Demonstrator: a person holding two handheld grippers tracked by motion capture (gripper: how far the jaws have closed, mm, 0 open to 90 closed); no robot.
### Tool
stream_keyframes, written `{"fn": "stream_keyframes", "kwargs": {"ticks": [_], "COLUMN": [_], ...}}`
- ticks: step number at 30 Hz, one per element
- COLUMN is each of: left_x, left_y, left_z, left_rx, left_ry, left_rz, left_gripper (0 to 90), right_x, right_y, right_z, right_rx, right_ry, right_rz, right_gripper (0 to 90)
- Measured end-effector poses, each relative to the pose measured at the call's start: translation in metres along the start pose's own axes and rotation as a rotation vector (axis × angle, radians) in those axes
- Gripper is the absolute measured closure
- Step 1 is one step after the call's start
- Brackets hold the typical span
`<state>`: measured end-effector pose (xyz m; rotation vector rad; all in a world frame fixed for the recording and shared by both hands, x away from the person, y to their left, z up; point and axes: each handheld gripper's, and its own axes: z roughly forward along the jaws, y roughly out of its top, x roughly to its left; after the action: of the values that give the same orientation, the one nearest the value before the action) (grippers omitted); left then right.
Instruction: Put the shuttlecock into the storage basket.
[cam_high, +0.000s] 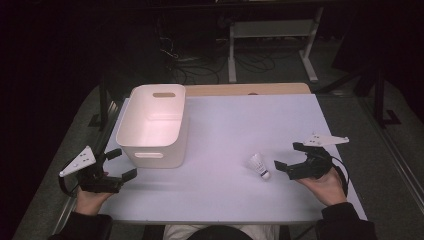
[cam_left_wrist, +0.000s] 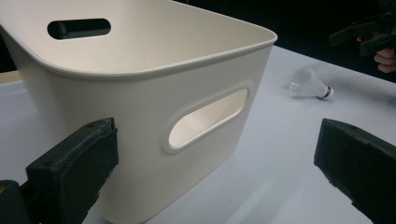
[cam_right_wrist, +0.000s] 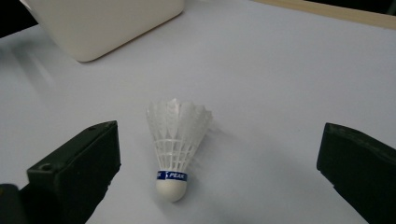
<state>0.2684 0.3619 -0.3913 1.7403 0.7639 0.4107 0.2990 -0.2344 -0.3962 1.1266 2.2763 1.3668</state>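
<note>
Your right gripper (cam_high: 286, 156) has its jaws spread wide, just beside the shuttlecock (cam_high: 259, 165) lying near the table's (cam_high: 235, 120) right front edge. Your left gripper (cam_high: 121, 163), likewise open, faces the white bin (cam_high: 152, 125), seemingly untouched.

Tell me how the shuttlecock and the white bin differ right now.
The shuttlecock lies on its side by the right tongs; the white bin stands upright nearer the left tongs. The shuttlecock is far smaller. It has a blue band; the bin is plain, with handle slots. Both are white and ungripped.
</note>
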Motion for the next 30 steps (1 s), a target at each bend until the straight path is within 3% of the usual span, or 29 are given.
{"fn": "stream_keyframes", "kwargs": {"ticks": [30], "left_x": [0.000], "left_y": [0.000], "left_z": [0.000], "left_rx": [0.000], "left_ry": [0.002], "left_rz": [0.001], "left_gripper": [0.0], "right_x": [0.010], "right_y": [0.018], "right_z": [0.009], "right_rx": [0.102], "right_ry": [0.045], "right_rz": [-0.063], "right_gripper": [0.0]}}
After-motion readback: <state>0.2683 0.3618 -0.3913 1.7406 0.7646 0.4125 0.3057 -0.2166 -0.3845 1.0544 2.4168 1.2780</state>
